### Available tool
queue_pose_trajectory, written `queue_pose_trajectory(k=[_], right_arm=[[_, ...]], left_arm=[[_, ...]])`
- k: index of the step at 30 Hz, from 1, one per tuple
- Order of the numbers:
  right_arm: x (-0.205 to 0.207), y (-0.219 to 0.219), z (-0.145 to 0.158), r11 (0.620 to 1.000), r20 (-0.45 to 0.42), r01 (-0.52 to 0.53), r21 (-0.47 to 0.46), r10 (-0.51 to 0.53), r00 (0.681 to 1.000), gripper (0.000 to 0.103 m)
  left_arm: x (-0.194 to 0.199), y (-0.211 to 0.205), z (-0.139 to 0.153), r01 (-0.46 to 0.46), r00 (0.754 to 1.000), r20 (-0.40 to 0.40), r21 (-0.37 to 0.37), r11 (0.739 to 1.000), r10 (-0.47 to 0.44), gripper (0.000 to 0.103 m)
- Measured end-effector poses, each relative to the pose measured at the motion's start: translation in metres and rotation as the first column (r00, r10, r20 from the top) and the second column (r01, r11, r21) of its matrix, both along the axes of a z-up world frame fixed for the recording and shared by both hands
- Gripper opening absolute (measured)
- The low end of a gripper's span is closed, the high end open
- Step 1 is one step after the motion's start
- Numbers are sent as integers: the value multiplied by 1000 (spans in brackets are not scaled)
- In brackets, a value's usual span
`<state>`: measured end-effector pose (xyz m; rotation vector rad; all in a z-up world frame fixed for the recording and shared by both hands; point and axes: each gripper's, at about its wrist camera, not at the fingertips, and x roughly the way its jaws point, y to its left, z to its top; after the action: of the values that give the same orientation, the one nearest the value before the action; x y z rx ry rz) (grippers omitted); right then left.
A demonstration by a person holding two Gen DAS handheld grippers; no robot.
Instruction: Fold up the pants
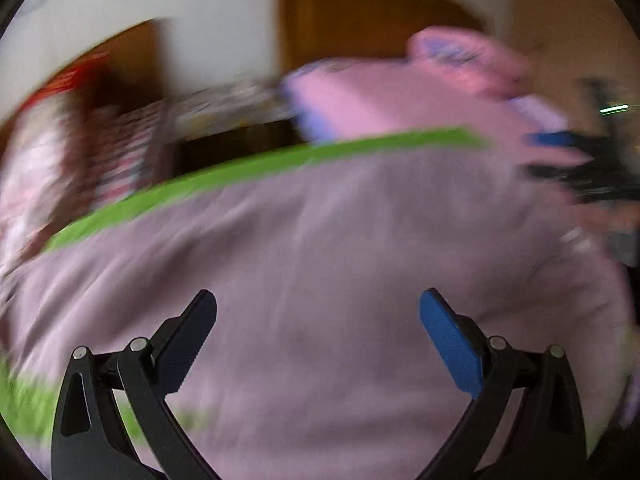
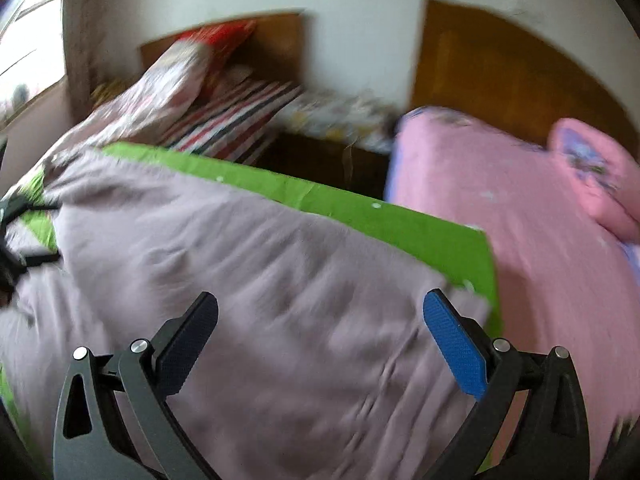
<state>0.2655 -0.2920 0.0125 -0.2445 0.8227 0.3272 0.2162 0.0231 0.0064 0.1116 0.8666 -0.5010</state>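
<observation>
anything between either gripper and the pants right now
Nothing visible. The left gripper and right gripper both stand open directly over the mauve pants, which lie spread on the green mat with no object on top of them.

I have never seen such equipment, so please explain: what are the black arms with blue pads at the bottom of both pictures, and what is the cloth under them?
Each picture comes from a camera mounted on a hand-held gripper, looking forward along its two fingers. The first shows the left gripper, the second the right gripper. Both stand open and hold nothing. Below them lie the pants, a mauve cloth spread over a green mat on a pink bed cover. The pictures are blurred, so finer detail cannot be told.
</observation>
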Motion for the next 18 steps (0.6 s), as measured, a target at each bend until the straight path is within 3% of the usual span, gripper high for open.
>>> queue_pose_trajectory(k=[2,5,11,14,15,18], right_arm=[[36,-2,-14,997,-58,-65,-50,62,996,99],[67,-2,-34,988,-129,-132,-74,122,984,98],[109,-13,-64,982,-286,-191,15,187,940,85],[110,-17,-69,974,-301,-215,74,228,926,77],[108,-16,-68,969,-300,-228,90,245,922,69],[96,-10,-59,959,-282,-272,75,282,917,30]], left_arm=[[33,-6,-6,103,991,-89,-16,995,-104,101],[80,-14,-12,212,976,-71,58,975,-208,99],[159,4,-30,313,947,-100,55,948,-307,87],[180,9,-39,369,924,-137,76,926,-357,85],[182,9,-43,381,919,-144,79,921,-367,79],[192,13,-52,427,895,-182,82,900,-408,71]])
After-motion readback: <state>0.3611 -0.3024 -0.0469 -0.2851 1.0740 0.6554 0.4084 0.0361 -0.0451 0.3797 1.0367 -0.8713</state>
